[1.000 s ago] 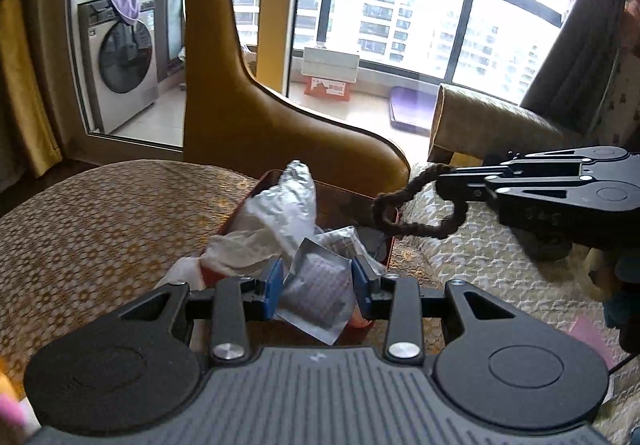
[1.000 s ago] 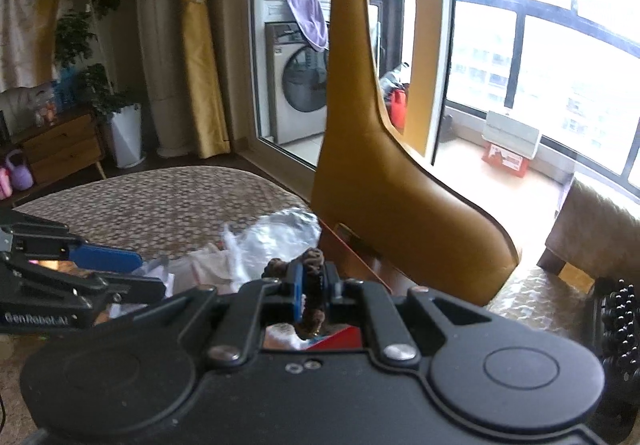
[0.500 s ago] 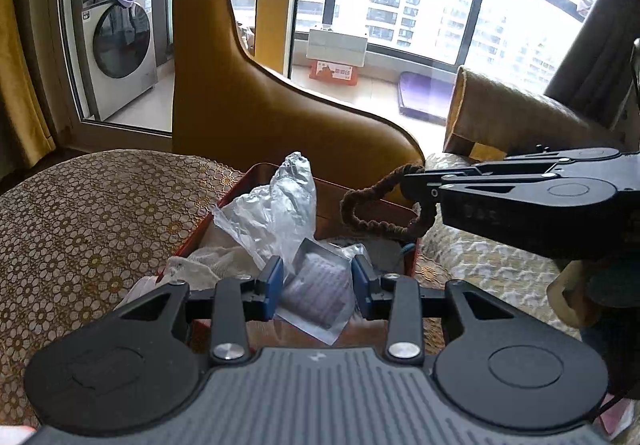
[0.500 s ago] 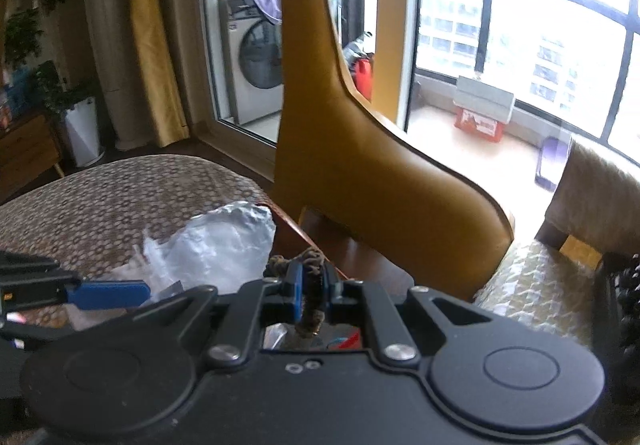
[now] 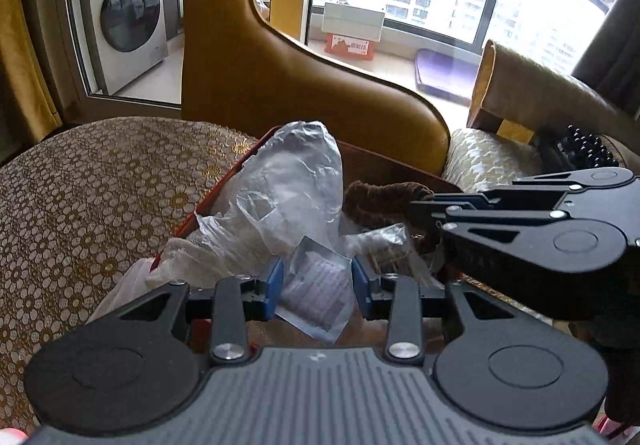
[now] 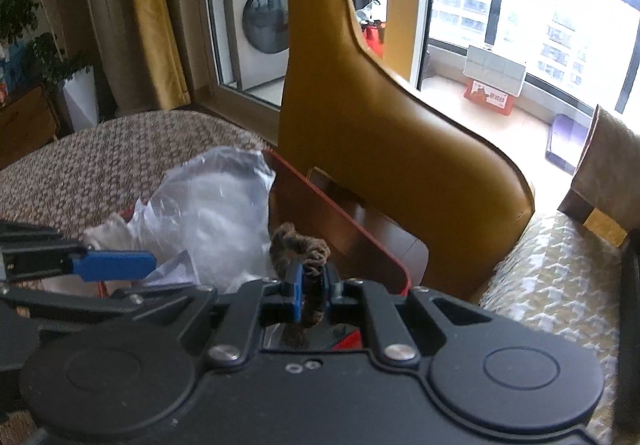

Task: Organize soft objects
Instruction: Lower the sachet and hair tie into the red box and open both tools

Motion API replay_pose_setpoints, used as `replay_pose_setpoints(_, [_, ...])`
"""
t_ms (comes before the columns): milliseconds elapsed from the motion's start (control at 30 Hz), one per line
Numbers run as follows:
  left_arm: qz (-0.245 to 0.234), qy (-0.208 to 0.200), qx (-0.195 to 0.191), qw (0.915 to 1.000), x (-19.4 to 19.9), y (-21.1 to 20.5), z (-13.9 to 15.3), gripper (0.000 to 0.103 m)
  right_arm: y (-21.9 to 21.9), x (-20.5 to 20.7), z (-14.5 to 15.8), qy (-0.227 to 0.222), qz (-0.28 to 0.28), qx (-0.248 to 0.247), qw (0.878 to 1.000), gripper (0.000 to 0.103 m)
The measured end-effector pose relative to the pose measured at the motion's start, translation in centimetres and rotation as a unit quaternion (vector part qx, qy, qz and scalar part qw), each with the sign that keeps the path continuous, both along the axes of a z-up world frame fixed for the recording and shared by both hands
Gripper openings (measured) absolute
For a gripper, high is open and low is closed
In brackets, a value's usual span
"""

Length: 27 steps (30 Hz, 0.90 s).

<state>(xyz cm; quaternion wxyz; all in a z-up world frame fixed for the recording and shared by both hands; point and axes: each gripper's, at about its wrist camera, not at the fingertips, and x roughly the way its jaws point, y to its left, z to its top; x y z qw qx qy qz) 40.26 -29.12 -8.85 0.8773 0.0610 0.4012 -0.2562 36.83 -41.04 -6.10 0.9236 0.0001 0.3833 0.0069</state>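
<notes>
A red-rimmed box (image 5: 224,189) stands on the patterned seat and holds a crumpled clear plastic bag (image 5: 288,189), a white cloth (image 5: 180,261) and a small flat packet (image 5: 316,293). My left gripper (image 5: 316,281) is open, with its blue pads either side of the packet at the box's near edge. My right gripper (image 6: 310,285) is shut on a brown fuzzy hair tie (image 6: 300,245) and holds it over the box (image 6: 340,221). It reaches in from the right in the left wrist view, where the hair tie (image 5: 380,197) hangs beside the bag.
A tall mustard leather chair back (image 5: 256,85) rises right behind the box. A patterned cushion (image 5: 80,205) spreads to the left and a pale seat (image 6: 552,285) to the right. A washing machine (image 5: 124,25) stands behind the glass door.
My right gripper has carried the hair tie left and down, over the box and close to the plastic bag. My left gripper stays open around the packet.
</notes>
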Motion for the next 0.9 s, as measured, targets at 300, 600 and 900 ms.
replay_pose_setpoints(300, [0.001, 0.005, 0.012, 0.9999, -0.5, -0.1, -0.7, 0.041, 0.2, -0.7, -0.2, 0.009, 0.006, -0.006, 1.000, 0.021])
replay_pose_setpoints(600, [-0.001, -0.004, 0.005, 1.0000, -1.7, 0.6, 0.0, 0.057, -0.3, -1.9, 0.8, 0.005, 0.001, 0.009, 1.000, 0.034])
replay_pose_setpoints(900, [0.005, -0.017, -0.015, 0.9997, -3.1, 2.3, 1.7, 0.065, -0.1, -4.2, 2.3, -0.006, 0.008, 0.028, 1.000, 0.043])
